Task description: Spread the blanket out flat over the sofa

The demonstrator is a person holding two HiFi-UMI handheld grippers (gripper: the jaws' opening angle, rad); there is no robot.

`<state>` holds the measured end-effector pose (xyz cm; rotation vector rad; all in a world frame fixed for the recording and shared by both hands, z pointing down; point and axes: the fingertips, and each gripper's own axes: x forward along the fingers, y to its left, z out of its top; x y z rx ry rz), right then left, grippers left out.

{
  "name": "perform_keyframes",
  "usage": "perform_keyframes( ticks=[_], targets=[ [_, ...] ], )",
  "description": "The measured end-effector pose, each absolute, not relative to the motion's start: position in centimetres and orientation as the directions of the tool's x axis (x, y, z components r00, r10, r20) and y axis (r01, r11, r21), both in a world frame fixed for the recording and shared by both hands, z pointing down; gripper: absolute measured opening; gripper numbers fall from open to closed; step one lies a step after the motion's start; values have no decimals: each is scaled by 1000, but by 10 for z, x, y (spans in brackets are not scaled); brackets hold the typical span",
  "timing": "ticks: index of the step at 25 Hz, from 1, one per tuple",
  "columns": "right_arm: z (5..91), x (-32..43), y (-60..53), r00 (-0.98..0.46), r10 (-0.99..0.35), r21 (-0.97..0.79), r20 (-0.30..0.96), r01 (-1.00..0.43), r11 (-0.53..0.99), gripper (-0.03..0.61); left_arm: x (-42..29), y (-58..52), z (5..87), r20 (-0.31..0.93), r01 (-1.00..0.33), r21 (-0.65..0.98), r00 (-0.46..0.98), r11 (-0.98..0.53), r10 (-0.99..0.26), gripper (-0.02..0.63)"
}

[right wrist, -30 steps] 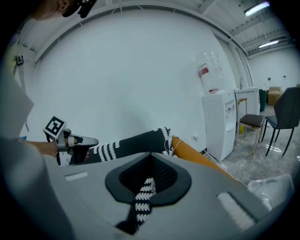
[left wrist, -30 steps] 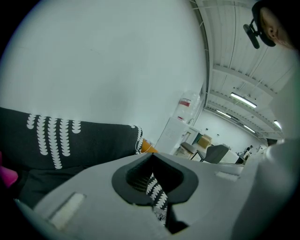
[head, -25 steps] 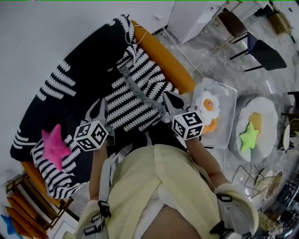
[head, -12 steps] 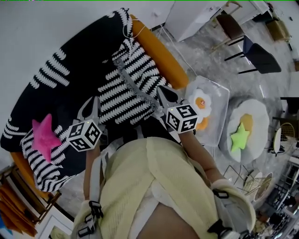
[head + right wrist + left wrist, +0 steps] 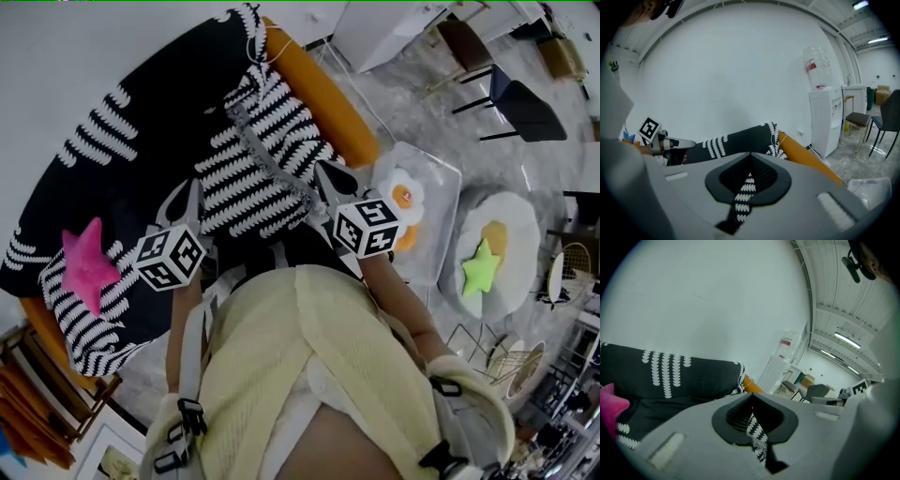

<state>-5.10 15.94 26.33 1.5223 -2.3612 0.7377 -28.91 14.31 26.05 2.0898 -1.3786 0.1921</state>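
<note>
left gripper (image 5: 187,197) and right gripper (image 5: 326,178) each stay clamped on the blanket's (image 5: 272,159) near hem. over the last second they have barely shifted. beyond them the blanket still lies doubled on the orange sofa (image 5: 323,94), so the spreading pull looks yet to come.

head view steeply down, all share sofa (image 5: 323,92)

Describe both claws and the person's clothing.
The left claw and right claw are grey plastic, each topped by a white cube with black square markers; inner pads are dark and ribbed. The person wears a pale yellow top with grey buckled straps.
</note>
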Motion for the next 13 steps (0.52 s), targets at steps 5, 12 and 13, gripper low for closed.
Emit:
perform_keyframes(
  ticks=[5,12,13],
  targets=[
    [267,-50,163,-423,-777,-284,466,-903,322,3,-281,141,267,445,-861,421,470,-285,-762,0],
    [271,-47,158,-412,-772,-273,485,-909,314,3,-271,132,273,434,-839,450,505,-306,-746,0],
    [271,-47,157,-412,-770,-271,487,-910,315,3,-270,130,273,432,-837,451,510,-312,-744,0]
  ],
)
